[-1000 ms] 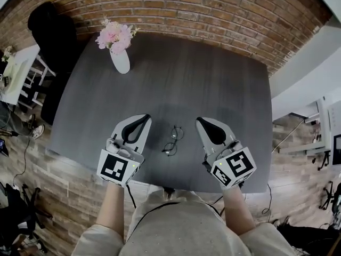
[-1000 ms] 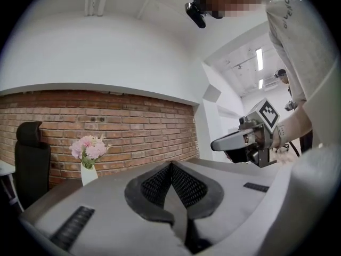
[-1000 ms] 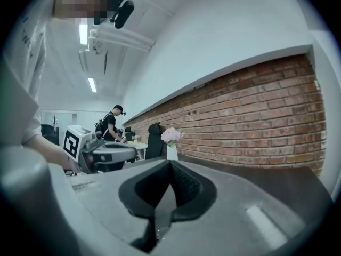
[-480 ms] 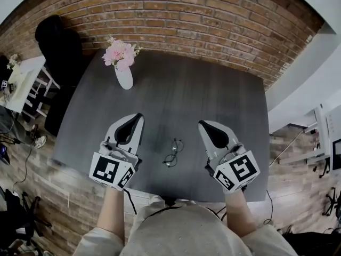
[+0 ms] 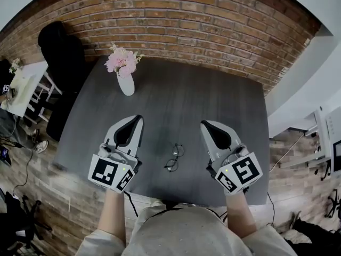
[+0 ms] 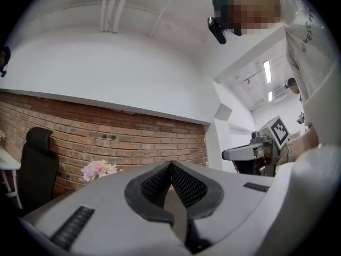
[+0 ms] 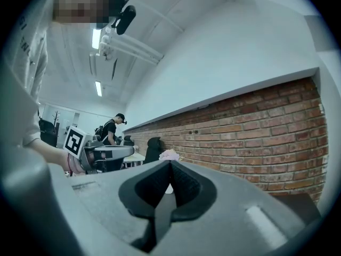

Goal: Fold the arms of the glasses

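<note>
A pair of thin dark wire-rimmed glasses [image 5: 173, 158] with round lenses lies on the dark grey table [image 5: 186, 95], near its front edge. How their arms stand is too small to tell. My left gripper [image 5: 139, 117] hovers to the left of the glasses, jaws shut with nothing in them. My right gripper [image 5: 203, 123] is held to the right of them, also shut and empty. Neither touches the glasses. In the left gripper view the closed tips [image 6: 171, 164] point at the brick wall; the right gripper view's tips [image 7: 170, 162] do the same.
A white vase of pink flowers [image 5: 124, 71] stands at the table's far left. A black chair [image 5: 61, 52] sits behind the left corner, and a brick wall [image 5: 202, 20] runs along the back. A person [image 7: 109, 129] stands far off.
The head view has shifted a little, so the table sits lower in the frame. Both grippers keep their places beside the glasses, which have not moved.
</note>
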`<state>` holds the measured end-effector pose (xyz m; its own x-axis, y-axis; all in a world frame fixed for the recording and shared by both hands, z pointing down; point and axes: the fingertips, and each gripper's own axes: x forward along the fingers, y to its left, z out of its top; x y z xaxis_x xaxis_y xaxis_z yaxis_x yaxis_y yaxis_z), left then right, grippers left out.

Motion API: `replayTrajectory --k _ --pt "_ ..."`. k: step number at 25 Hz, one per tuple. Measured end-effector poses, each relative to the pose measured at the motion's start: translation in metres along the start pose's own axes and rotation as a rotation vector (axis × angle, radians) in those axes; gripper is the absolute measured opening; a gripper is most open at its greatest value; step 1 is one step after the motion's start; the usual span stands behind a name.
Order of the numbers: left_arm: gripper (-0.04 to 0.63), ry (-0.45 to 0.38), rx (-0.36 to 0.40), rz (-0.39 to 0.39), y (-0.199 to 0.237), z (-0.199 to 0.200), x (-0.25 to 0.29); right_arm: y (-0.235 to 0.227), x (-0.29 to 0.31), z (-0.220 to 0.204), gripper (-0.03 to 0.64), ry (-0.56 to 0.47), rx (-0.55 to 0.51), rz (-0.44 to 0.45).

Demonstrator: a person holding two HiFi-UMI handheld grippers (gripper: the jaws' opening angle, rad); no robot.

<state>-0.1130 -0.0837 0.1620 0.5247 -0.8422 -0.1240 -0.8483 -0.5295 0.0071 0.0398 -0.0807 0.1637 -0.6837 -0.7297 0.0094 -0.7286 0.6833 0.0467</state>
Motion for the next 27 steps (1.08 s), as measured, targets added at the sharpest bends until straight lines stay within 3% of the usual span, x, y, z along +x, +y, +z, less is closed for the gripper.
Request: replayTrajectory --k 27 --pt "-0.002 0.028 -0.017 0.035 -0.004 -0.011 -0.007 0.0 -0.008 -0.012 0.003 0.021 0.009 0.001"
